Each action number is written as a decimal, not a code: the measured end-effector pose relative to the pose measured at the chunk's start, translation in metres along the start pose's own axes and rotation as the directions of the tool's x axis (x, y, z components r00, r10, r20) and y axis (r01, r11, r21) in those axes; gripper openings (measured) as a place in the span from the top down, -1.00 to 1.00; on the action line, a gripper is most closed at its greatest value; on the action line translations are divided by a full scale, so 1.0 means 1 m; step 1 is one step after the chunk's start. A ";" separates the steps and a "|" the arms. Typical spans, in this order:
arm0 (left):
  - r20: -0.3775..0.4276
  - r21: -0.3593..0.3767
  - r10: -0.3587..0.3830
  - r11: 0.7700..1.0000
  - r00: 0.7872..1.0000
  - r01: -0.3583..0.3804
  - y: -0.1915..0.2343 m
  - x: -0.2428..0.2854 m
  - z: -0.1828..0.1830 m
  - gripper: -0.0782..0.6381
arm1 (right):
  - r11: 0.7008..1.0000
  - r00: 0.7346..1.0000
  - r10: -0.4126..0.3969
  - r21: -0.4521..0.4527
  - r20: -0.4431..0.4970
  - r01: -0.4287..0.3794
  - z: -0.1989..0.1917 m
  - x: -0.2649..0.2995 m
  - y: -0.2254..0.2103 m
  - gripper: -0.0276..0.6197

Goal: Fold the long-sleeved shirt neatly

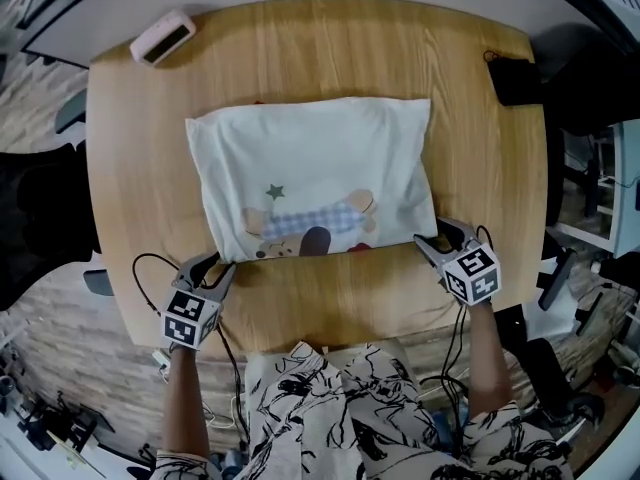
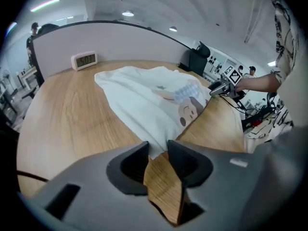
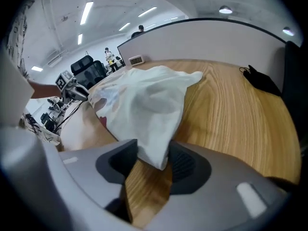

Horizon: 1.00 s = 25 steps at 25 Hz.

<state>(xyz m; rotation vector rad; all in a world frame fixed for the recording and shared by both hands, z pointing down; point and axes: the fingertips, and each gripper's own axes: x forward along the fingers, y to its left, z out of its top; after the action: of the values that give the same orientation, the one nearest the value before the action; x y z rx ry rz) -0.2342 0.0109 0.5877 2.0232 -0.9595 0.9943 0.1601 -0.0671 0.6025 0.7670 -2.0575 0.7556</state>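
The white long-sleeved shirt lies as a rectangle on the wooden table, its cartoon print along the near edge. My left gripper is at the shirt's near left corner. In the left gripper view the corner's tip sits between the jaws of the left gripper, which stand a little apart with wood showing behind. My right gripper is at the near right corner. In the right gripper view that corner hangs in the wider gap of the right gripper, not pinched.
A white clock stands at the table's far left corner. A black object lies at the far right corner. A grey partition runs behind the table. The person's patterned clothing is at the near edge.
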 end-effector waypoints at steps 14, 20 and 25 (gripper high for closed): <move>0.074 -0.240 -0.023 0.970 0.997 0.040 0.039 -0.016 -0.015 0.57 | 0.983 0.992 -0.120 0.147 0.030 0.114 -0.010 -0.012 -0.015 0.82; 0.035 -0.158 0.110 0.982 0.993 -0.103 0.063 -0.054 -0.011 0.62 | 0.991 0.994 -0.112 0.066 -0.018 0.113 -0.011 -0.014 -0.005 0.66; 0.097 0.064 0.049 0.996 0.994 -0.055 0.017 -0.039 0.047 0.47 | 0.979 0.977 -0.202 0.009 0.070 0.202 0.018 -0.035 -0.005 0.28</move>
<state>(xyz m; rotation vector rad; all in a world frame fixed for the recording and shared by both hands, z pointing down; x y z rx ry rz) -0.2492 -0.0235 0.5368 2.1276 -1.0467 0.9766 0.1725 -0.0748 0.5656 1.0001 -2.0037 0.6239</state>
